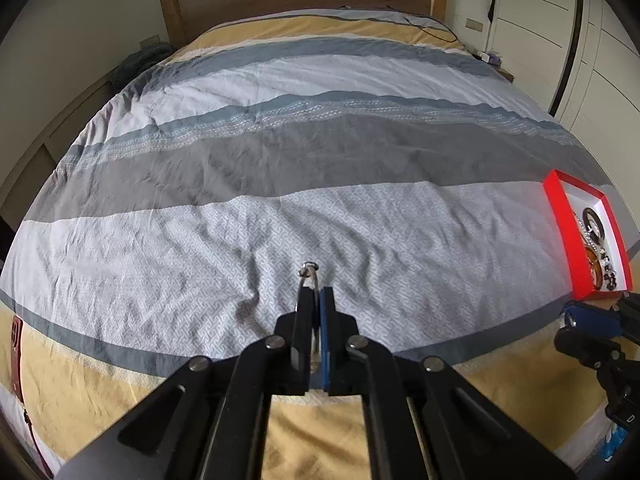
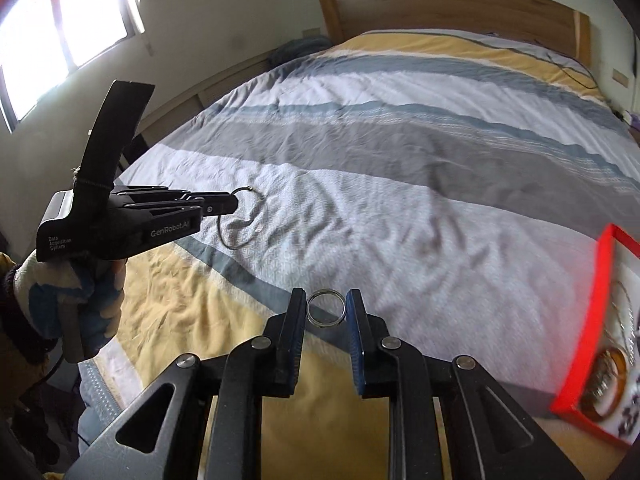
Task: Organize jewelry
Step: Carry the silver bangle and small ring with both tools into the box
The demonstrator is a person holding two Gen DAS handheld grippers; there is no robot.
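Pinching a thin wire bangle [image 1: 308, 280] in our left hand-held gripper [image 1: 316, 294], we clasp a silver ring [image 2: 326, 308] in the right hand-held gripper [image 2: 326, 310] above the bed [image 2: 400, 168], near the red box [image 2: 592, 320].

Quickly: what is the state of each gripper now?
Left gripper: shut on a thin silver wire bangle.
Right gripper: shut on a small silver band ring.

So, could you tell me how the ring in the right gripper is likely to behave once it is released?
The ring looks like a rigid metal band, so it probably keeps its shape. Being round, it may roll if it lands on edge. The rumpled bedspread would likely stop it.
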